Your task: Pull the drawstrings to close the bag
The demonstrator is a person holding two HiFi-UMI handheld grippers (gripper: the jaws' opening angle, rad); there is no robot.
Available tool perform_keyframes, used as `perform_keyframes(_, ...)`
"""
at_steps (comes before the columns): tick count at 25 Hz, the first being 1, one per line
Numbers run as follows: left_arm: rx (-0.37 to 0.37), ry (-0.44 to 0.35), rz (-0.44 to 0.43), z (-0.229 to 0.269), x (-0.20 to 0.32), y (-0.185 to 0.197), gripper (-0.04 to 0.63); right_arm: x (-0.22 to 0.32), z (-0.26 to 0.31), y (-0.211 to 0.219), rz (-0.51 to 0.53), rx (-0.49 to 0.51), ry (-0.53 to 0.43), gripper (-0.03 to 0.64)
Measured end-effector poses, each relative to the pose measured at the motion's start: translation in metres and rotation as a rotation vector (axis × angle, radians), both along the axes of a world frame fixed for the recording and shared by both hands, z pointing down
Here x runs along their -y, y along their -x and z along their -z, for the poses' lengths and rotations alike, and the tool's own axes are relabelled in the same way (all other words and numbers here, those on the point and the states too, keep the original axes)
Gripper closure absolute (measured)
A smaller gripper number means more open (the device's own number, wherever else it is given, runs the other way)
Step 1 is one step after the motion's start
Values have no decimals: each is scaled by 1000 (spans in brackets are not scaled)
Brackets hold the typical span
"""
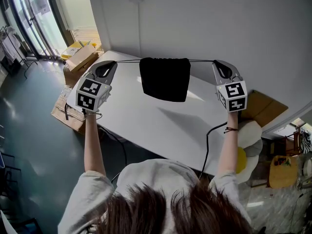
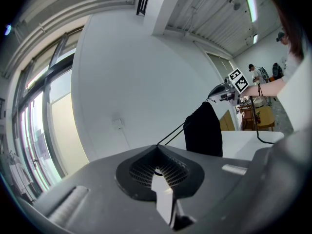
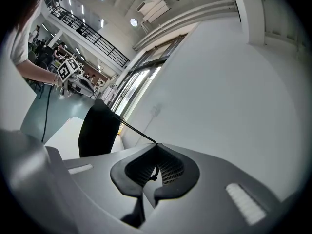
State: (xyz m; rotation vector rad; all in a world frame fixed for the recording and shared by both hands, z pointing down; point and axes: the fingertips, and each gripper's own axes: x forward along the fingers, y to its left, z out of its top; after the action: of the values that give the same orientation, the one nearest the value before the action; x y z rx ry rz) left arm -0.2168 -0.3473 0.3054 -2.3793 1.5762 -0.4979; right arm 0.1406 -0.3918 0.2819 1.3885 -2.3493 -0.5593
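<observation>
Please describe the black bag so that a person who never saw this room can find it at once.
Start at the white table by the wall. Above it, a black cloth bag hangs on taut drawstrings between the left tongs and the right tongs. It alone is black cloth; its neighbours are grey tongs and thin strings.

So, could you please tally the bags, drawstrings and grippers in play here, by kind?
Black bag: 1
Drawstrings: 2, left drawstring and right drawstring
Grippers: 2, left gripper and right gripper
Total: 5
</observation>
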Motion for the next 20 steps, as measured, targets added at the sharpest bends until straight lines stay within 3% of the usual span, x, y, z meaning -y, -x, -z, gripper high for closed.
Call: perform_keyframes(20, -5, 1, 7, -3, 7, 3, 595, 7, -6, -13, -36, 37, 6, 603)
